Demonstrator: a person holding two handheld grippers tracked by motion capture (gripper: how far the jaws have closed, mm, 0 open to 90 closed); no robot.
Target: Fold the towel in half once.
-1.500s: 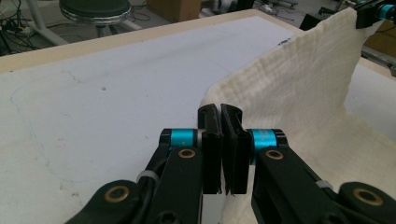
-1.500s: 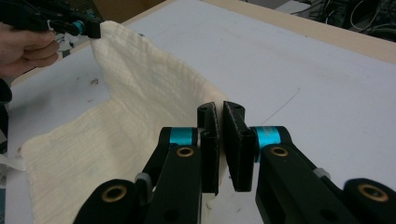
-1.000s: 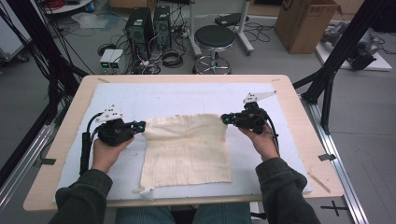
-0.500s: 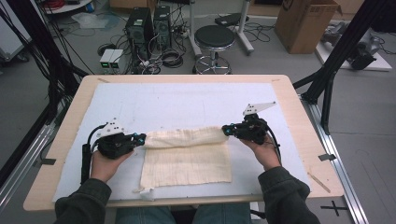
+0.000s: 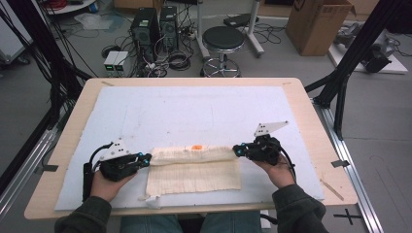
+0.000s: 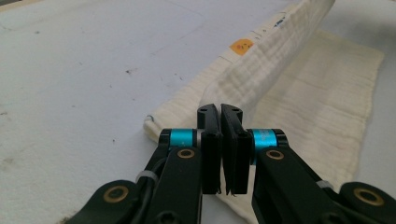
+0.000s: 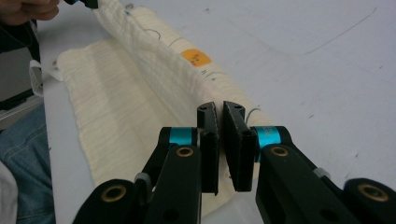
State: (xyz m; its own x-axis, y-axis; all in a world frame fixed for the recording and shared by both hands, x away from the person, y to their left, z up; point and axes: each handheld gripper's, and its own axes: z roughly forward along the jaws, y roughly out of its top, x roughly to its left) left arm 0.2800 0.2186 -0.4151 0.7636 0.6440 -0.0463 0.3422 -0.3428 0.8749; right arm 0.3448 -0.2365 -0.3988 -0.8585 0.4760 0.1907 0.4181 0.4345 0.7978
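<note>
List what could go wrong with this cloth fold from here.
1. The left gripper and right gripper each pinch only a thin corner of the cream cloth; a corner could slip out and the fold collapse.
2. The right hand sits farther up the table than the left, so the folded edge may land skewed on the lower layer.

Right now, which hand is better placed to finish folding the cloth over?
Neither alone, probably. The left gripper and right gripper each pinch one far corner of the cream cloth, with the fold raised halfway. Both likely need to pull toward the near edge together; one alone would skew it.
</note>
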